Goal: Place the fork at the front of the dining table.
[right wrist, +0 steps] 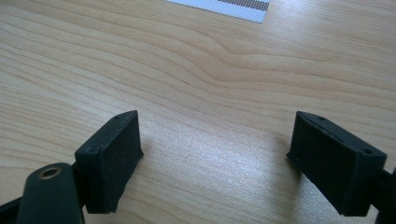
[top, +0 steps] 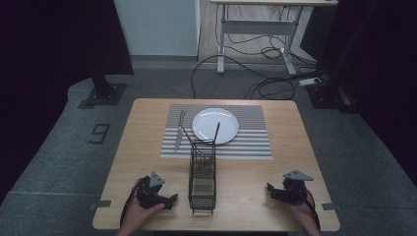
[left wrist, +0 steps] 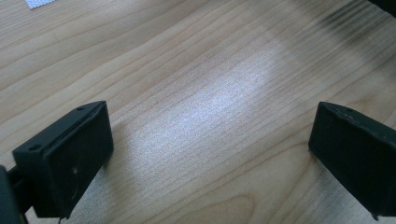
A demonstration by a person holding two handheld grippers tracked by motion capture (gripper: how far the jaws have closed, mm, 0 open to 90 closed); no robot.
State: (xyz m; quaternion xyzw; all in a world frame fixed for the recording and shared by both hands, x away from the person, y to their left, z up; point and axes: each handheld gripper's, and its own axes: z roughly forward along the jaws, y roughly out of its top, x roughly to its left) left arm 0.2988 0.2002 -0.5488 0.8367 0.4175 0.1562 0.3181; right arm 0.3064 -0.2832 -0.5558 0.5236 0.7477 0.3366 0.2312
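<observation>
Two grippers at rest, jaws spread and empty, either side of a wire caddy.

Left gripper [top: 169,200] and right gripper [top: 272,191] lie on the table [top: 246,172] at the near edge, each held by a hand entering from six o'clock, jaws turned inward toward the black wire caddy [top: 202,178], which stands upright between them, apart from both. At twelve o'clock from the caddy, a white plate [top: 215,125] on a striped placemat [top: 255,142] carries one dark utensil [top: 216,132]; two more [top: 180,130] lie at its nine o'clock. Likely risk: the tall, light caddy tipping if a jaw nudges its upper frame; thin cutlery slipping from a shallow pinch.
</observation>
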